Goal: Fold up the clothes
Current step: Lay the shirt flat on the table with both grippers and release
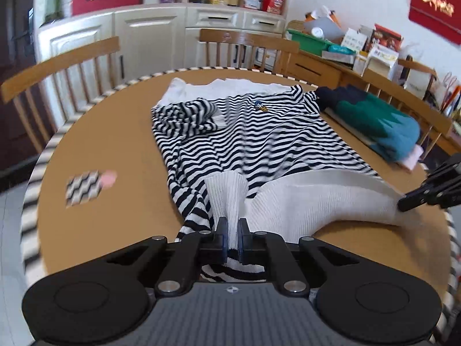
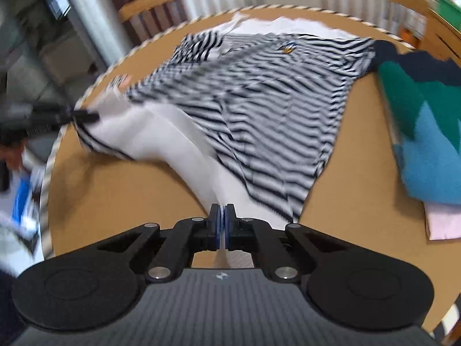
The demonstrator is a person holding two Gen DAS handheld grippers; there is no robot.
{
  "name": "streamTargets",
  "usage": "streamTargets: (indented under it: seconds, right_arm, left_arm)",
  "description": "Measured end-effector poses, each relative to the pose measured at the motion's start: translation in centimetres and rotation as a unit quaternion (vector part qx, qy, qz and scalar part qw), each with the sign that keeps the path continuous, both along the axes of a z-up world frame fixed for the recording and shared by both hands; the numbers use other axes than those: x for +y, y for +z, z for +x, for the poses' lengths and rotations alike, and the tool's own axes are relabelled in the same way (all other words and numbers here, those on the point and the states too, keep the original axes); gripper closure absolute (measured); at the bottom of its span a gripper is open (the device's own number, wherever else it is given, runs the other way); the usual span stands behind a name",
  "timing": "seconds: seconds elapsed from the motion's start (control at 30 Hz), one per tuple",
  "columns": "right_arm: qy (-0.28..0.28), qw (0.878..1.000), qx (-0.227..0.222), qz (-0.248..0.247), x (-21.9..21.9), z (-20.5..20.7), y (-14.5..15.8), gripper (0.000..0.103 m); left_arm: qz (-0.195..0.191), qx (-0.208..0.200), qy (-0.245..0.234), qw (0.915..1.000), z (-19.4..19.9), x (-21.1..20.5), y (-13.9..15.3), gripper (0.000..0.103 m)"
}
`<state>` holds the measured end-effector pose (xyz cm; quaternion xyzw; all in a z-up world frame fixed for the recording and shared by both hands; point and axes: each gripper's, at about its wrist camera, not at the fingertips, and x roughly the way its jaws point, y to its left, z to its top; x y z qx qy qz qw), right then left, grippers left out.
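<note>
Striped knit sweater (image 1: 259,132), ribbed white hem, round wooden table (image 1: 115,144)

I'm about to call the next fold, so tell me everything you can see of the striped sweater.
The striped sweater is a black-and-white knit with a white ribbed hem, white collar at the far edge and a small duck badge on the chest. It lies spread on the round wooden table, one sleeve folded across the chest, its far corner touching the folded blue-green sweater. The hem is lifted, pinched at two points: the left gripper and the right gripper are both shut on it.
</note>
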<state>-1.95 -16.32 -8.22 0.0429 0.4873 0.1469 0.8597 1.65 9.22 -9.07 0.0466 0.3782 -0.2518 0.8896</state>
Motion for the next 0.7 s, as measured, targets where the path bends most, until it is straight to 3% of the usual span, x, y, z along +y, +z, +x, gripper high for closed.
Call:
streamTargets:
  seconds: [0.23,0.37,0.4,0.43,0.47,0.5,0.6,0.7]
  right_arm:
    - [0.052,0.996,0.074,0.017,0.5,-3.4,-2.1,0.100]
    - [0.036,0.997,0.067,0.023,-0.8,-4.3,-0.8,0.094]
    - [0.029,0.998,0.057,0.020,-1.3,-4.4,-0.1,0.092]
    - [0.011,0.999,0.039,0.015,-2.1,-4.2,0.6,0.087]
    - [-0.017,0.999,0.027,0.011,-2.9,-3.8,1.0,0.071]
    - [-0.044,0.999,0.020,0.010,-3.7,-3.3,1.3,0.061]
    - [-0.106,0.992,0.054,0.046,-5.1,-1.8,0.1,0.068]
    - [-0.120,0.989,0.069,0.048,-4.7,-1.7,-1.4,0.068]
  left_arm:
    - [0.008,0.058,0.036,0.9976,-6.8,2.2,-1.7,0.095]
    - [-0.037,0.083,0.056,0.9943,-9.2,3.0,-0.5,0.094]
    - [-0.044,0.079,0.050,0.9947,-9.5,3.0,0.3,0.093]
    - [-0.047,0.067,0.051,0.9953,-9.7,3.0,0.9,0.086]
    - [-0.051,0.056,0.052,0.9958,-9.8,2.9,1.5,0.074]
    - [-0.059,0.047,0.062,0.9952,-9.4,2.8,2.0,0.071]
    - [-0.083,0.043,0.105,0.9901,-7.7,2.3,2.1,0.070]
    - [-0.056,0.034,0.131,0.9892,-7.2,1.1,1.6,0.067]
